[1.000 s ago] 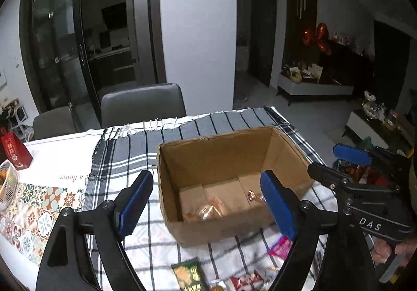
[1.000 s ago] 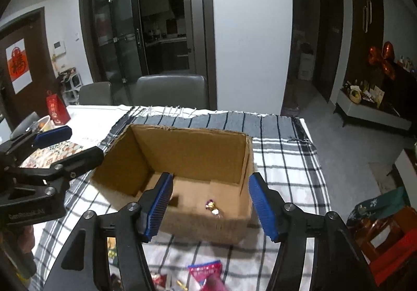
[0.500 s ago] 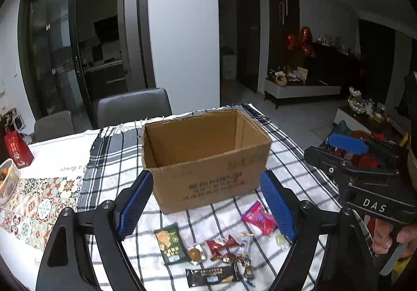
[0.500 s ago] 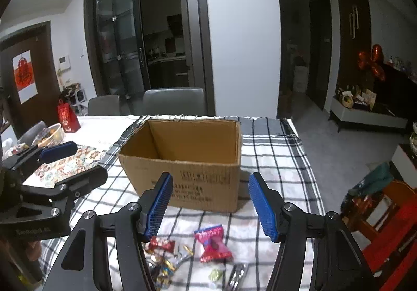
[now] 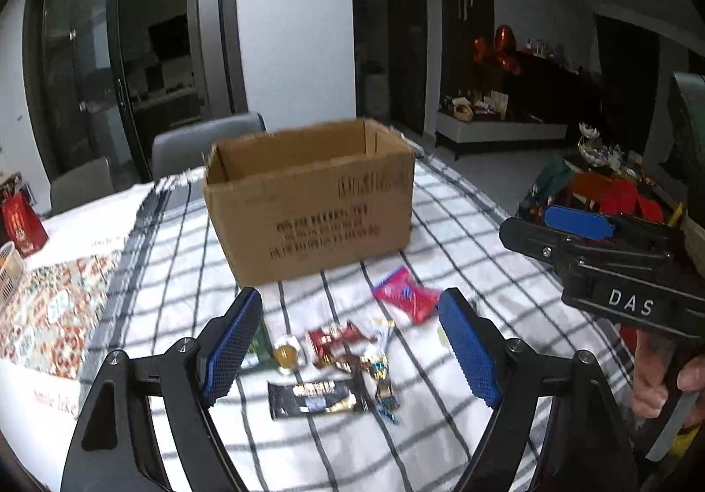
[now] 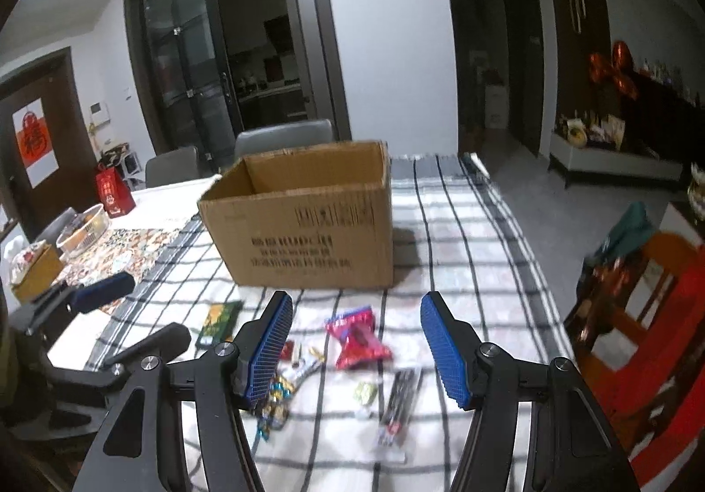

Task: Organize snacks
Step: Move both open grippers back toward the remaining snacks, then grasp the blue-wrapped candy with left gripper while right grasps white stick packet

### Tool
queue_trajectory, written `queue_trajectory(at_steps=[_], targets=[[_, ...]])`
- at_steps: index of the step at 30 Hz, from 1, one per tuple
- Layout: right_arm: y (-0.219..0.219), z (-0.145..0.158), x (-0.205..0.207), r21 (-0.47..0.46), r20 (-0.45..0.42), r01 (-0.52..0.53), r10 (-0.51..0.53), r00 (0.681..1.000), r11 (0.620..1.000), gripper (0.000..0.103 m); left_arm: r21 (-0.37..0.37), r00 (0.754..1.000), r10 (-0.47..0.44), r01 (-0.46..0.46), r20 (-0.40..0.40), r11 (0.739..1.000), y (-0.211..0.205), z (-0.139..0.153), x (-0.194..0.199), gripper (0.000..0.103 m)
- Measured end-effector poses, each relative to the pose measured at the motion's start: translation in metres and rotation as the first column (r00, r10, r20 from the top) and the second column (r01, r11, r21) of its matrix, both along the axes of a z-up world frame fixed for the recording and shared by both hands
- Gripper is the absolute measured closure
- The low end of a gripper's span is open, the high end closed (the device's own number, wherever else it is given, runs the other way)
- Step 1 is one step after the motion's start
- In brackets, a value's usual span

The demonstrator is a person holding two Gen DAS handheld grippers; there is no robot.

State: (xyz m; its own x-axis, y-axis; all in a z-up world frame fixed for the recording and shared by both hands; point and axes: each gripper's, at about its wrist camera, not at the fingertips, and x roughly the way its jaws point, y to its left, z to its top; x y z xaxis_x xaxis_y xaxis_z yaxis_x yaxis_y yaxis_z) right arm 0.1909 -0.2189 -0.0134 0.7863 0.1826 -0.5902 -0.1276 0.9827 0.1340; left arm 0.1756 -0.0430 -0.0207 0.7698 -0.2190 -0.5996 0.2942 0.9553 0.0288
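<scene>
Hovering agape and empty, the left gripper (image 5: 352, 353) and right gripper (image 6: 357, 351) face light, crinkly, slippery snacks (image 5: 339, 353); pinch the red packet (image 6: 357, 338) mid-body.

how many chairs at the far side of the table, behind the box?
2 visible. One grey chair directly behind the cardboard box; a second grey chair to its left. More may be hidden behind the box.

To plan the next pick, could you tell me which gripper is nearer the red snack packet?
Right. The right gripper frames the red snack packet; the left gripper hangs over the smaller wrappers beside it.
</scene>
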Motion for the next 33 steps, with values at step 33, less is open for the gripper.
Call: queue_trajectory(at_steps=[33], targets=[[-0.011, -0.121, 0.009, 0.020, -0.281, 0.037, -0.029, 0.959, 0.999, 0.069, -0.058, 0.948, -0.036, 0.019, -0.316, 0.998, -0.018, -0.116, 0.030, 0.056]])
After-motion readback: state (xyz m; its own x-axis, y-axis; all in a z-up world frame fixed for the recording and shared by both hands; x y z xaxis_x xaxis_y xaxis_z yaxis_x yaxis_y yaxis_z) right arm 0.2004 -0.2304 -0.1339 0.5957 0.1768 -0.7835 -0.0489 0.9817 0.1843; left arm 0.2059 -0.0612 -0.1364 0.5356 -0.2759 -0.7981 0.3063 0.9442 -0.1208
